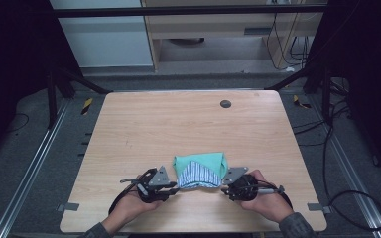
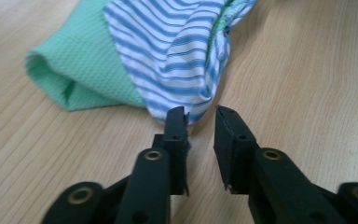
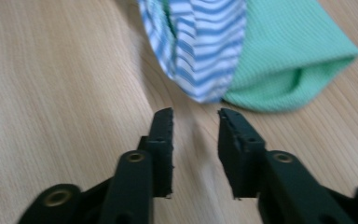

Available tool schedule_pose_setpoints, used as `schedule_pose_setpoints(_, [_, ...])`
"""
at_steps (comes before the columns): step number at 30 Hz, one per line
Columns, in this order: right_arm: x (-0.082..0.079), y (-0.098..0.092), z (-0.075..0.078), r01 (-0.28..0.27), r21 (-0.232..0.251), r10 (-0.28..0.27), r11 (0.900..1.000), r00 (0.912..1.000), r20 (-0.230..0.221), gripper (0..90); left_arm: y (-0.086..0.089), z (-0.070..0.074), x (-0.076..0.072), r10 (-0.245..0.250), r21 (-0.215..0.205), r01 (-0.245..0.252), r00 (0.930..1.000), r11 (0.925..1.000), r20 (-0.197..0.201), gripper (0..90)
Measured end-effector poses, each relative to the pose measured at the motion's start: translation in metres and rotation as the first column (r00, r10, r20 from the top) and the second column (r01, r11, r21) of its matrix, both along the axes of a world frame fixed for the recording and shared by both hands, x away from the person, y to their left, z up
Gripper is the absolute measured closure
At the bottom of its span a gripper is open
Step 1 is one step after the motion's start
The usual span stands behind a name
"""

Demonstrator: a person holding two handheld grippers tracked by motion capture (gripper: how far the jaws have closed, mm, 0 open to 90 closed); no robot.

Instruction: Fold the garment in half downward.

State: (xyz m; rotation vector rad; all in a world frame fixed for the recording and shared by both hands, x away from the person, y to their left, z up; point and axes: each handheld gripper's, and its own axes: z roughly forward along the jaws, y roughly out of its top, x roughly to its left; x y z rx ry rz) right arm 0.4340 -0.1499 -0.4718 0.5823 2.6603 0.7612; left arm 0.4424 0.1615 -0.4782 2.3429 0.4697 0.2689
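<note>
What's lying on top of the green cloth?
A blue-and-white striped fabric covers the near part of the green cloth. Whatever lies beneath that striped layer is hidden.

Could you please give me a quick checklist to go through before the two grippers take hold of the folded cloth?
1. Left gripper open: ok, a clear gap shows between its jaws.
2. Right gripper open: ok, jaws apart with bare wood between them.
3. Left gripper lined up on the cloth: ok, the striped corner lies right at its jaw tips, not yet gripped.
4. Right gripper lined up: not ok, the striped edge lies a little ahead of its tips.
5. Cloth flat and folded on the table: ok, green layer under the striped one.
6. Fabric between the left jaws: cannot tell.
</note>
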Motion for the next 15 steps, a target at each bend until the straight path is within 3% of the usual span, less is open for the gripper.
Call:
schedule_pose_setpoints(4, [0.001, -0.015, 0.000, 0.081, 0.026, -0.081, 0.996, 0.9967, -0.002, 47.2, 0.014, 0.003, 0.005, 0.086, -0.032, -0.086, 0.9962, 0.9958, 0.016, 59.8])
schedule_pose_setpoints(7, [0.007, -0.026, -0.001, 0.176, 0.056, -0.177, 0.983, 0.9842, 0.009, 32.8, 0.025, 0.005, 0.015, 0.173, -0.050, -0.173, 0.9850, 0.9837, -0.002, 43.8])
schedule_pose_setpoints(11, [0.019, -0.037, -0.003, 0.315, 0.119, -0.318, 0.942, 0.9480, 0.010, 17.2, 0.039, 0.004, 0.031, 0.262, -0.069, -0.262, 0.9650, 0.9626, -0.015, 28.2])
schedule_pose_setpoints(15, [0.038, -0.046, -0.005, 0.418, 0.181, -0.424, 0.890, 0.9055, -0.006, 9.3, 0.052, 0.003, 0.052, 0.330, -0.070, -0.330, 0.9439, 0.9413, -0.020, 16.3])
